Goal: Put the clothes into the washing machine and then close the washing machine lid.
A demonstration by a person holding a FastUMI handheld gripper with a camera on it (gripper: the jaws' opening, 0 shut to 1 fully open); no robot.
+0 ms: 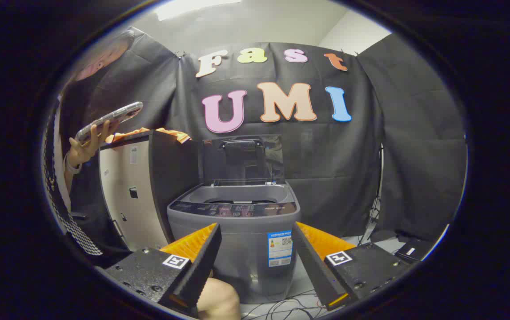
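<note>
A grey top-loading washing machine (241,222) stands straight ahead of my fingers, its dark lid (242,160) raised upright at the back and the tub open. An orange piece of clothing (148,132) lies on top of a tall cabinet (141,195) to the left of the machine. My gripper (257,235) is open, its fingers spread wide with nothing between them, some way short of the machine's front panel.
A person stands left of the cabinet, a hand (86,146) holding a phone (110,120). A knee (219,300) shows low between my fingers. Cables (281,306) run over the floor before the machine. A dark box (412,251) lies at the right.
</note>
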